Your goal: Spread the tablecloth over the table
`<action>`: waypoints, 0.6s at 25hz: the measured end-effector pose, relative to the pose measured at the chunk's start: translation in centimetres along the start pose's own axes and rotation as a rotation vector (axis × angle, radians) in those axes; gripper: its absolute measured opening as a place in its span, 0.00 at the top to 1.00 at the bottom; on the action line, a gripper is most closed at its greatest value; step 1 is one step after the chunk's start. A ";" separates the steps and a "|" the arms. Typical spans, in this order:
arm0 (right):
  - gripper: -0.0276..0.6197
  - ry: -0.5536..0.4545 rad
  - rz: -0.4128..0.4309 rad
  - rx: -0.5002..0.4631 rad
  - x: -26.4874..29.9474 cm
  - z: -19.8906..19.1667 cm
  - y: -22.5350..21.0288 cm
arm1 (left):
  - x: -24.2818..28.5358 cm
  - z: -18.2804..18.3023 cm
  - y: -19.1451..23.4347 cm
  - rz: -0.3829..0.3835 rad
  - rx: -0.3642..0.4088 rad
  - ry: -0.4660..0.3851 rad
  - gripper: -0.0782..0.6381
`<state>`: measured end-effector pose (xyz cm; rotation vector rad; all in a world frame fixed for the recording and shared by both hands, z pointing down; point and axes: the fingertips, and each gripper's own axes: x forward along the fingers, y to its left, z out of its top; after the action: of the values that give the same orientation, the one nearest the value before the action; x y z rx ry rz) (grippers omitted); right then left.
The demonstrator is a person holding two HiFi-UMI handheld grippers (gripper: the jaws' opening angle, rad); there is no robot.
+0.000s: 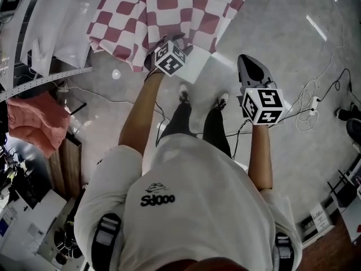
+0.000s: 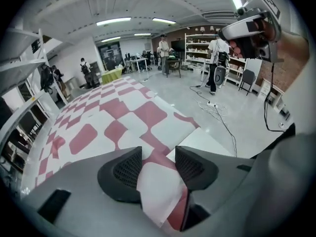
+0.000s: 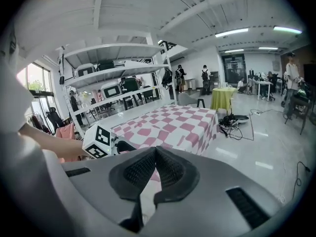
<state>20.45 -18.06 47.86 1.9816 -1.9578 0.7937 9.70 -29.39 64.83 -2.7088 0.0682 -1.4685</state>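
The red-and-white checked tablecloth (image 1: 169,4) lies over the table at the top of the head view, rumpled near its front corner. A bare white table corner (image 1: 196,68) shows beneath it. My left gripper (image 1: 176,40) reaches onto that corner. In the left gripper view it (image 2: 158,164) stands open, and a loose flap of cloth (image 2: 160,194) lies between the jaws without being pinched. My right gripper (image 1: 246,62) hangs over the floor to the right of the table, apart from the cloth. Its jaws (image 3: 154,154) are shut, tips together, with the tablecloth (image 3: 168,125) beyond them.
Shelving and an orange cloth (image 1: 34,120) stand at the left. Cables and a power strip (image 1: 313,103) trail over the grey floor at the right. The person's feet (image 1: 183,92) are by the table corner. Several people and a green-covered table (image 3: 224,97) are far off.
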 end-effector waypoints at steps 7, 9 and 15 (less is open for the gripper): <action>0.92 0.039 0.029 0.015 1.9 -1.6 0.2 | 1.5 -0.6 0.2 -0.011 0.010 -0.030 0.58; 0.92 0.048 0.039 0.016 2.2 -1.8 0.5 | 1.5 -0.8 0.1 -0.029 0.000 -0.046 0.59; 0.92 0.058 0.045 0.012 2.4 -2.1 1.1 | 1.6 -0.8 0.2 -0.121 -0.033 -0.038 0.60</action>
<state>18.86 -19.09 50.66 1.9053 -1.9762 0.8660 9.92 -29.76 66.59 -2.8118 -0.0759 -1.4573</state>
